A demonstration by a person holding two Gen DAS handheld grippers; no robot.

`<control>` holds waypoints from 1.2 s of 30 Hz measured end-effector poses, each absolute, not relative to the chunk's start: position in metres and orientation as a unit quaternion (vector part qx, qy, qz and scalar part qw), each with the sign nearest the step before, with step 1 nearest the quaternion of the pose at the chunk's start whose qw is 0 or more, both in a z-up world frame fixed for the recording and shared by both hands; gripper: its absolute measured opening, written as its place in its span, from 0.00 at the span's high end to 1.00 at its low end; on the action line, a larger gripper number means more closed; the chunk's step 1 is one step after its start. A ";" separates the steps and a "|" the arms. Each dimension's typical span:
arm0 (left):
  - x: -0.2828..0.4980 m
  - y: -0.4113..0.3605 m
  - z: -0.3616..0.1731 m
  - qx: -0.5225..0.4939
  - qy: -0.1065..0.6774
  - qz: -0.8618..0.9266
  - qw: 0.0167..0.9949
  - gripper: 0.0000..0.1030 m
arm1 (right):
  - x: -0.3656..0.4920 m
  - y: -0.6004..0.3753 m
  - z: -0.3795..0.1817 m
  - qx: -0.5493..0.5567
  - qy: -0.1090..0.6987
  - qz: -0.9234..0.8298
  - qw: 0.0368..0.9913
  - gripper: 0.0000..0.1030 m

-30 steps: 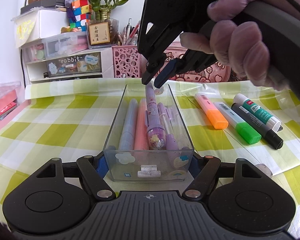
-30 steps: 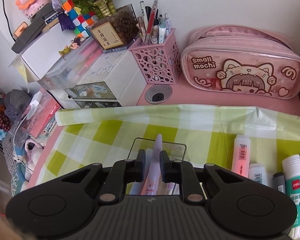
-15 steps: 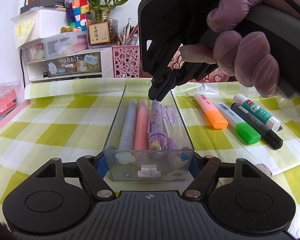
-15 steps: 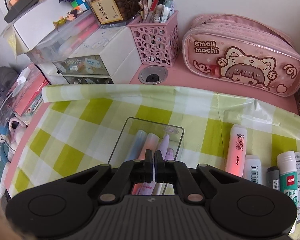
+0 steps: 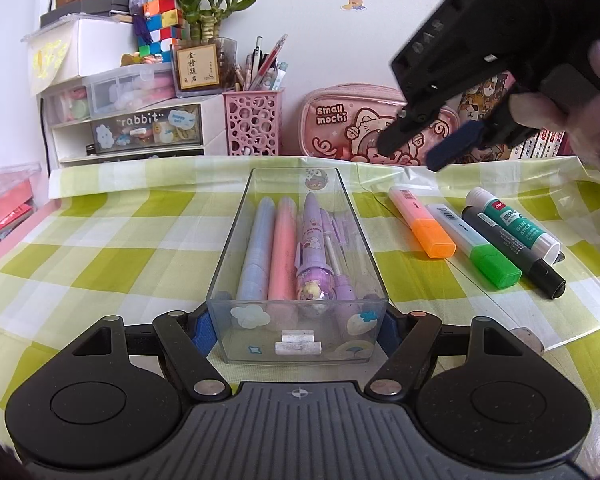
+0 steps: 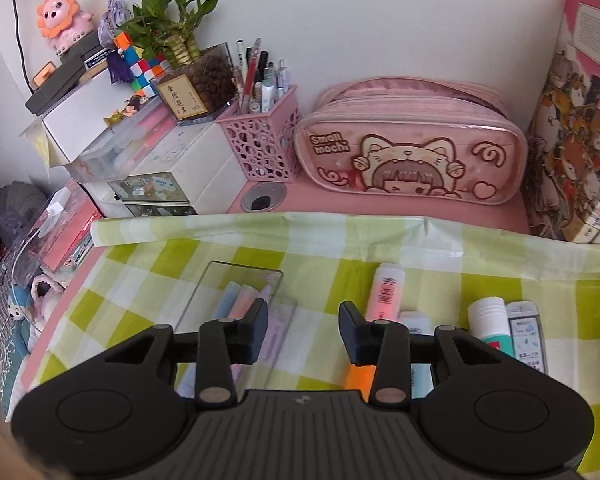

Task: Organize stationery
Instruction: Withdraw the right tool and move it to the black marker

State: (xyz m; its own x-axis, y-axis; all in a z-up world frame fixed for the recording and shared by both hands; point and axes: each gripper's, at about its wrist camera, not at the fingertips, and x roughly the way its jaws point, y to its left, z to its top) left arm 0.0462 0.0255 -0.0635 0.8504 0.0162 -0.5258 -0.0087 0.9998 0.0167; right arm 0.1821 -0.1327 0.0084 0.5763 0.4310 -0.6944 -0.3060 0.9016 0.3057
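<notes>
A clear tray (image 5: 236,240) sat on the green-checked cloth (image 5: 100,248), its near end clamped between the fingers of the left gripper (image 5: 296,326). Inside lay, from left to right, a blue pen (image 5: 256,252), a pink pen (image 5: 283,248), a purple pen (image 5: 313,248) with a cartoon cap, and more pens (hard to tell apart) against the right wall. To the right of the tray, an orange highlighter (image 5: 422,222), a green highlighter (image 5: 474,246), a black marker (image 5: 512,250) and a glue stick (image 5: 512,220) lay side by side on the cloth. Above them hung the right gripper (image 6: 303,326), its jaws wide apart and holding nothing. At the far edge stood a drawer unit (image 5: 140,128), a pink pen basket (image 5: 254,122) and a pink pencil case (image 6: 408,152).
</notes>
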 end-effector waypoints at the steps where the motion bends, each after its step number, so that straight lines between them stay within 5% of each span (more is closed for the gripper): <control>1: 0.046 0.025 -0.064 0.007 0.273 0.007 0.962 0.29 | 0.179 -0.141 0.005 0.078 0.408 0.203 0.887 0.59; 28: 0.047 0.025 -0.064 0.014 0.275 0.008 0.961 0.29 | 0.088 -0.220 -0.056 0.130 0.379 0.147 0.904 0.53; 36: 0.047 0.025 -0.064 0.014 0.275 0.008 0.961 0.29 | 0.085 -0.217 -0.061 0.123 0.372 0.136 0.910 0.82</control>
State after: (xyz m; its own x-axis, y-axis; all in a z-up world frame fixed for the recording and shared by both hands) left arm 0.0472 0.0245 -0.0637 0.8481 0.0232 -0.5293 -0.0082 0.9995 0.0307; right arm 0.0848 -0.2169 -0.0606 0.6859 0.3385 -0.6442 -0.1556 0.9330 0.3245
